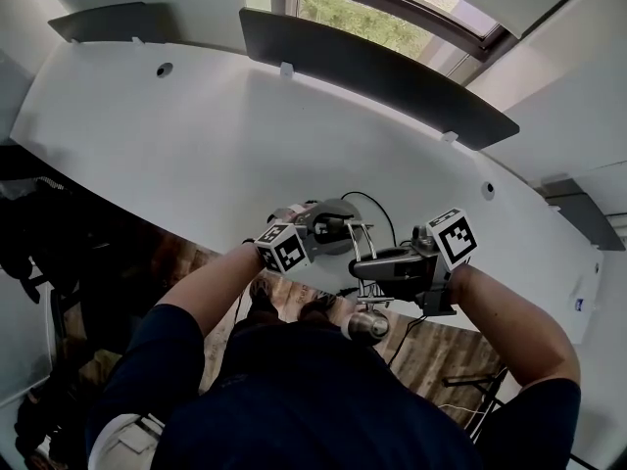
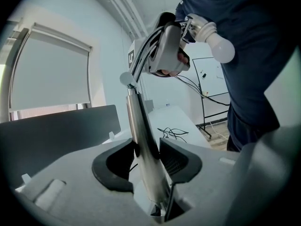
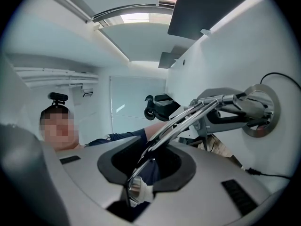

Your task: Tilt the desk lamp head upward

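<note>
A silver desk lamp stands on its round base [image 1: 338, 225] near the front edge of the white desk [image 1: 196, 155]. My left gripper [image 1: 318, 230] is shut on the lamp's upright metal post [image 2: 141, 135], which runs up between its pads [image 2: 181, 161]. Above it, the lamp head [image 2: 167, 51] with its white bulb [image 2: 221, 48] hangs out over the desk edge. My right gripper [image 1: 364, 267] is open; the lamp's thin arm rods [image 3: 183, 121] pass between its jaws without touching the pads. The bulb socket [image 3: 136, 189] lies close in front of that gripper [image 3: 150, 161].
A dark partition panel [image 1: 382, 71] runs along the back of the desk, with a window behind it. The lamp's black cable [image 1: 377, 204] loops beside the base. A black office chair [image 3: 157, 105] stands farther off. Wooden floor [image 1: 441, 355] shows below the desk edge.
</note>
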`<state>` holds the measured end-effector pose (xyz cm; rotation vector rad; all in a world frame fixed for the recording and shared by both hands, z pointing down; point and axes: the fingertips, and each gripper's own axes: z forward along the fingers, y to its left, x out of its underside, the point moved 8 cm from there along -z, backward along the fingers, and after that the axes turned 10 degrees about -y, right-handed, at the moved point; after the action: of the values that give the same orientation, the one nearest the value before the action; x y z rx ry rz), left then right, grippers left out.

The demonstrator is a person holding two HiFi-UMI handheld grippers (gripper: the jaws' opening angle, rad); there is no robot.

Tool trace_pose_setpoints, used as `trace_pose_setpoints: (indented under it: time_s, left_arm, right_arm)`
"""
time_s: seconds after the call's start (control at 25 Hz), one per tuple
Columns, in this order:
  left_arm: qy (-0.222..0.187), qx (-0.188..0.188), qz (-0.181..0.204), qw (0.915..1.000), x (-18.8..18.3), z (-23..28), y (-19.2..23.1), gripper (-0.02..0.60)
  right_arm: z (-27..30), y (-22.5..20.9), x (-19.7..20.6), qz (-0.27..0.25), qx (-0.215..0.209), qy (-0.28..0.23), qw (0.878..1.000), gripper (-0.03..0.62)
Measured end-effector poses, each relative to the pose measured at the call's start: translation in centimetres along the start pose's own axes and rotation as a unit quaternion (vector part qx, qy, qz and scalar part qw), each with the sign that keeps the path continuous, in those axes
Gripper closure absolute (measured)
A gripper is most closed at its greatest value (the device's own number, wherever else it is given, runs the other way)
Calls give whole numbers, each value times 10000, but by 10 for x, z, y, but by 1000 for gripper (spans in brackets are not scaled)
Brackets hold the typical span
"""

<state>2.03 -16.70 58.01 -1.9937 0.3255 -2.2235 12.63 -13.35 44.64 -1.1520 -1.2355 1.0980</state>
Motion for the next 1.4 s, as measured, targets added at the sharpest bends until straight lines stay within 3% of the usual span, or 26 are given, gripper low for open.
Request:
trace_pose_setpoints:
  time_s: [0.16, 0.32, 0.8, 0.92, 1.0, 1.24, 1.4]
  left_arm:
    - [-3, -101, 7, 9999, 0, -1, -3, 425]
    - [71, 29, 78, 9999, 2, 0, -2, 425]
    - [624, 240, 669, 9955, -10, 7, -3, 402]
    - [648, 164, 776, 9947, -18, 7, 0, 399]
    - [650, 101, 812, 9945, -24, 2, 2, 391]
    - [645, -357, 469, 9962, -43, -21, -2, 391]
    - [581, -744, 11, 9955, -59, -34, -8, 391]
  right_arm:
    - [1, 2, -2, -14, -20, -12, 10000, 499]
    - [0, -1, 0, 12, -46, -59, 10000, 497]
    - [-6, -1, 0, 46, 33, -102, 9999, 487]
    - [-8, 3, 3, 23, -45, 89, 9999, 367]
    - [-10, 3, 5, -48, -40, 50, 10000, 349]
    - [-31, 3, 10, -390, -67, -766, 9963, 336]
    - [-51, 3, 17, -695, -255, -1838, 9802, 336]
